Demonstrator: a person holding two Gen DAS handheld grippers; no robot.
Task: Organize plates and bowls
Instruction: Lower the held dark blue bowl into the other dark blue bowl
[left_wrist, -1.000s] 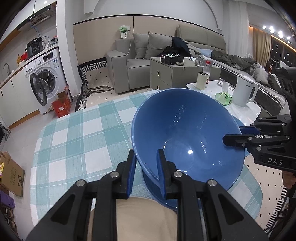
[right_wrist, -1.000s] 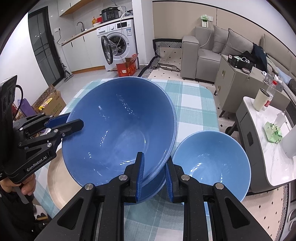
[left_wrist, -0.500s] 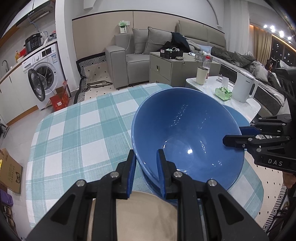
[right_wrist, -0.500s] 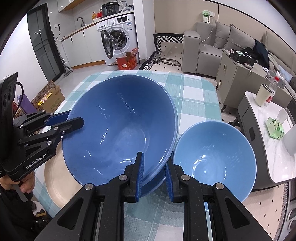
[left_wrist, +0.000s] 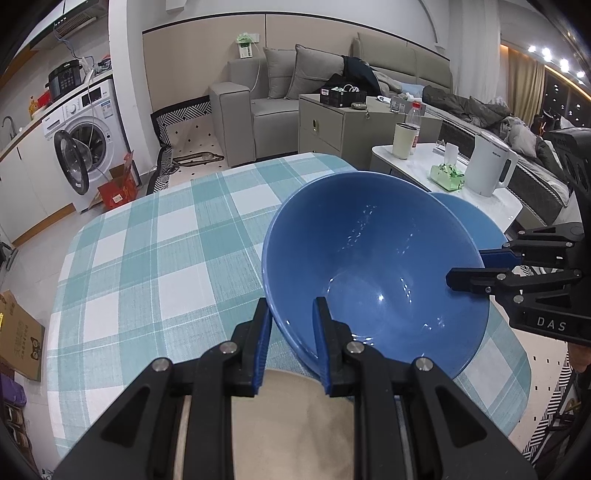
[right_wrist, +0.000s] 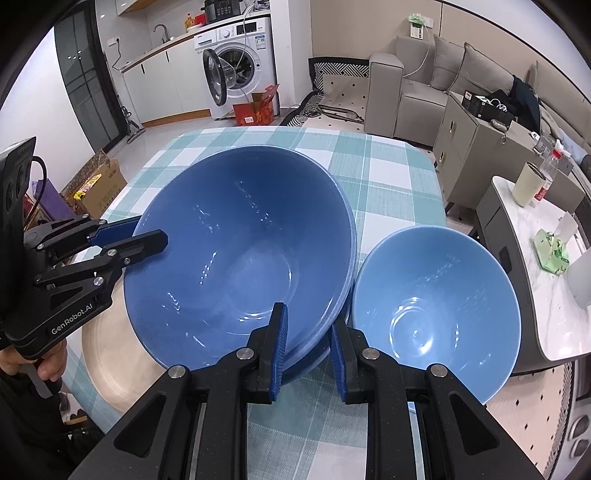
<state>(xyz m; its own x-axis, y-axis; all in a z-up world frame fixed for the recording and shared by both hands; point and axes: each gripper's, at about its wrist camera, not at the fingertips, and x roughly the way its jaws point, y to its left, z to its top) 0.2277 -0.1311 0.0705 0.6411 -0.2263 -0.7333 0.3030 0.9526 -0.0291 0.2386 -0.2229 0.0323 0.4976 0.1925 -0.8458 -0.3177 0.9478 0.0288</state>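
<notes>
Both tongs grip one large dark blue bowl by opposite parts of its rim. The left tongs are clamped on the bowl's near rim in the left wrist view, one finger outside the wall and one inside; the right tongs are clamped likewise on the near rim in the right wrist view. Each pair appears in the other's view at the side of the bowl, pinching the rim. The bowl is tilted, and it sits in or just over a second dark blue bowl, of which only an edge shows below the right tongs; whether the two touch cannot be told. Just right of the right tongs a smaller light blue bowl rests upright on the tabletop, which is covered by a teal-and-white checked cloth. Under and behind the left tongs lies a beige plate, partly covered by the dark bowls. A hand holds the left tongs' handle at the edge of the right wrist view. Beyond the tabletop stand a washing machine and a grey sofa.
</notes>
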